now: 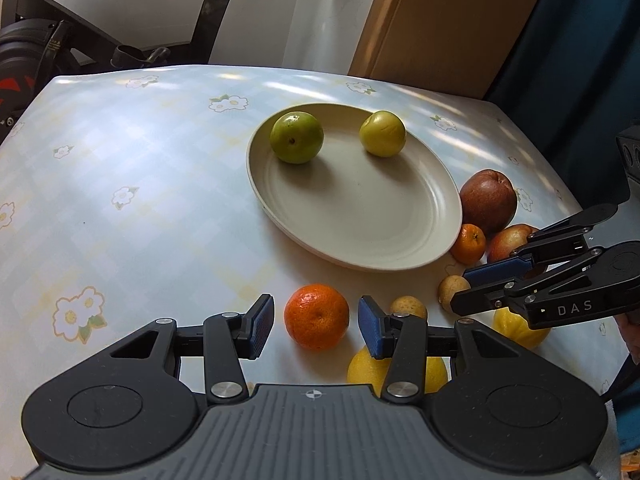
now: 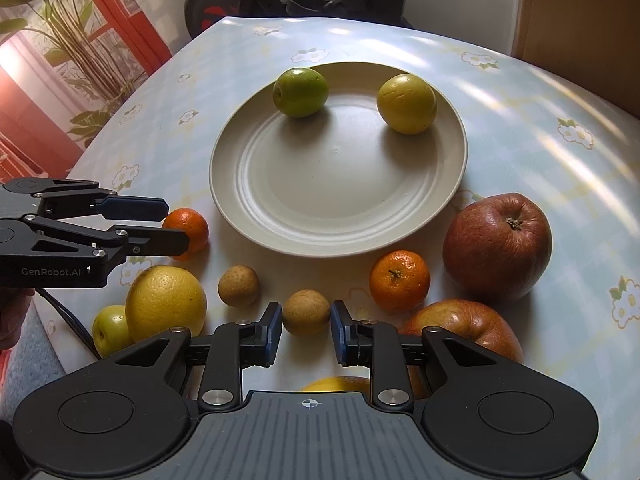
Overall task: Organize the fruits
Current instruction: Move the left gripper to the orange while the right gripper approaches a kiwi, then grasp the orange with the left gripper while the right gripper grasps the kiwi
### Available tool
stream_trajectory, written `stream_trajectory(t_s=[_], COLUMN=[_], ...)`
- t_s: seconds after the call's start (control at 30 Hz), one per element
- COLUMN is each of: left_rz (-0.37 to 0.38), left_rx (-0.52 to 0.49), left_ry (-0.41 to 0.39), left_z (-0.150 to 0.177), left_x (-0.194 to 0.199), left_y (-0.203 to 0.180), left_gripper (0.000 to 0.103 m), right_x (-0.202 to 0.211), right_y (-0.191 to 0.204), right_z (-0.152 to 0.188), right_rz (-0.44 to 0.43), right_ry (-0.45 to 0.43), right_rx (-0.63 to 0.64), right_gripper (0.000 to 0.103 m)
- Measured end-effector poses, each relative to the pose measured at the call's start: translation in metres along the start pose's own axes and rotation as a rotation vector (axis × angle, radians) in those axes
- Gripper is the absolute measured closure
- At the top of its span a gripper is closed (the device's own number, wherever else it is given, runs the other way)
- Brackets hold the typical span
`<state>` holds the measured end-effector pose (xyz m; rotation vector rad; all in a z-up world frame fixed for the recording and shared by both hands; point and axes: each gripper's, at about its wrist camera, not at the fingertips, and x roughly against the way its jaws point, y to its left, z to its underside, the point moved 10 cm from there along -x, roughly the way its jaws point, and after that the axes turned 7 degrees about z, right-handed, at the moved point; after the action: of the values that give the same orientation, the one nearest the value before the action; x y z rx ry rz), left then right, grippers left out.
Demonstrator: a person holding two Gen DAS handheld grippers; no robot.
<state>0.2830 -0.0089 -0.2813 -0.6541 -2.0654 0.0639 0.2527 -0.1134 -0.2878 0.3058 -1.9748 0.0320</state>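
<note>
A beige plate on the flowered tablecloth holds a green fruit and a yellow-green fruit. My left gripper is open around a mandarin on the cloth, with small gaps on both sides of it. My right gripper is shut on a small brown fruit that rests on the table near the plate's front edge.
Loose fruit rings the plate's near side: two red apples, a second mandarin, another brown fruit, a big yellow citrus and a small green fruit. An exercise bike stands behind the table.
</note>
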Motion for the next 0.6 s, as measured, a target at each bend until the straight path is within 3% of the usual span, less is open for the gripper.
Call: stream_trajectory(t_s=[0.13,0.2,0.6], left_rz=[-0.010,0.003,-0.009], left_rx=[0.003,0.004,-0.054], left_ry=[0.021,0.023,0.013], left_z=[0.002,0.002,0.003], left_x=[-0.009,-0.011,0.000], left_y=[0.001,0.001,0.003], left_gripper=[0.057,0.063,0.064], right_x=[0.000,-0.001,0.006], right_y=[0.000,0.000,0.001], right_z=[-0.001,-0.001,-0.003], right_rz=[0.000,-0.001,-0.008], right_ry=[-0.003,-0.004,-0.021], right_rx=[-0.009,-0.017,-0.011], right_gripper=[0.079,0.079,0.079])
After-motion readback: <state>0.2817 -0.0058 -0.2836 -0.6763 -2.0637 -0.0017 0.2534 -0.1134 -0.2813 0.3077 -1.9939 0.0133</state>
